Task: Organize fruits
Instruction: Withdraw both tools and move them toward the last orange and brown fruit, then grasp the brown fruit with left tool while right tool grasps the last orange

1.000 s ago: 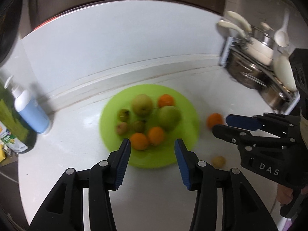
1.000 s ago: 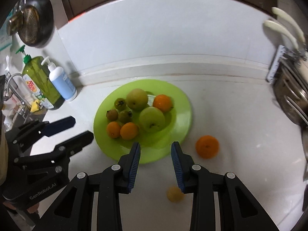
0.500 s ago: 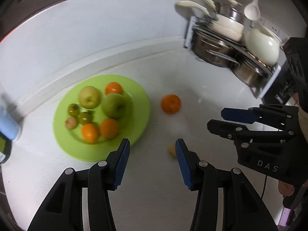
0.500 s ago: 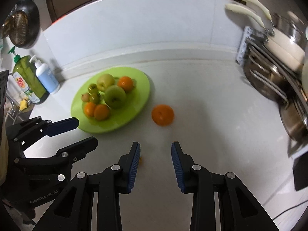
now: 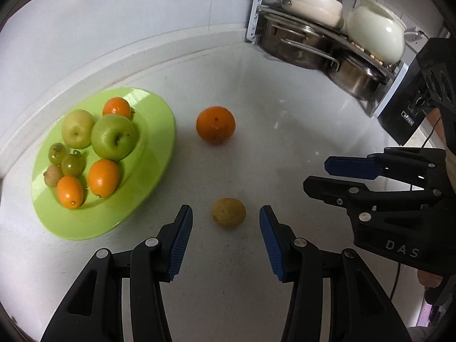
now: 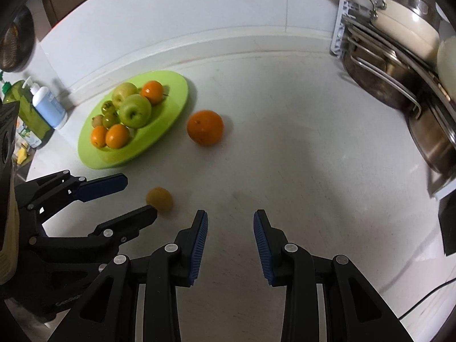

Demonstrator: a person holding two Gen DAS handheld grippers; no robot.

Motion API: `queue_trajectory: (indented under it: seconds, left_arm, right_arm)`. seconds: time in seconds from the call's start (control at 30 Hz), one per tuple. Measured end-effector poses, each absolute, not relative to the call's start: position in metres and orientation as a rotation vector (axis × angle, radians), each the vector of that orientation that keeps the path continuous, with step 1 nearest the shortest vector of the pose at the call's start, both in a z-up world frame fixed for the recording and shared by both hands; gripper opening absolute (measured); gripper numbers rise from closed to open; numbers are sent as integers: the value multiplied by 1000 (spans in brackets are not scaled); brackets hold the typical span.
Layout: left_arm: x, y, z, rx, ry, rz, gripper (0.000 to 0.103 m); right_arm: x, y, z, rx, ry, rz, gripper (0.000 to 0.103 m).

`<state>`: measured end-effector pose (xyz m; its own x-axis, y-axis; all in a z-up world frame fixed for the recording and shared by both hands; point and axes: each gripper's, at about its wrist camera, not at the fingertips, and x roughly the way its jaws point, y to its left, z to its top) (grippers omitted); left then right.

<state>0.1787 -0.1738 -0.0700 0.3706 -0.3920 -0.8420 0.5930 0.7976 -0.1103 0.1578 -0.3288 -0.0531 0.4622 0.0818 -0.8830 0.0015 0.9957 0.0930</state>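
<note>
A green plate (image 5: 154,154) (image 6: 168,119) on the white counter holds two green apples, several small oranges and small green fruits. A loose orange (image 5: 215,124) (image 6: 205,127) lies right of the plate. A small yellow-brown fruit (image 5: 228,212) (image 6: 159,198) lies nearer. My left gripper (image 5: 225,230) (image 6: 125,196) is open, its fingers on either side of the small fruit, just short of it. My right gripper (image 6: 230,232) (image 5: 316,175) is open and empty, to the right of the small fruit.
A dish rack (image 5: 316,45) (image 6: 399,65) with steel pots and cream cookware stands at the back right. A blue-white pump bottle (image 6: 47,105) and a green bottle (image 6: 24,114) stand at the left. A black box (image 5: 410,105) sits at the right edge.
Both grippers have swung right, away from the plate. The left gripper now lines up on the small yellow-brown fruit. Both stay open.
</note>
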Motion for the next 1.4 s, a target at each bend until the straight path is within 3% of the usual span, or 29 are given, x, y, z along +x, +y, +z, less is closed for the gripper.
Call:
queue_trajectory:
  seconds: [0.3,0.6,1.4]
  left_arm:
    - [186,-180,-87,255,1035,-629,46]
    - [190,-185,-94,246,1051,-642,30]
    - [227,-162,-55,205,1000,-472,30]
  right_arm:
    - [162,-333,-66,93,1117,47,35]
    - [167,-333,-70,103,1130,48,35]
    - [226,-317,-64,95,1100,143,35]
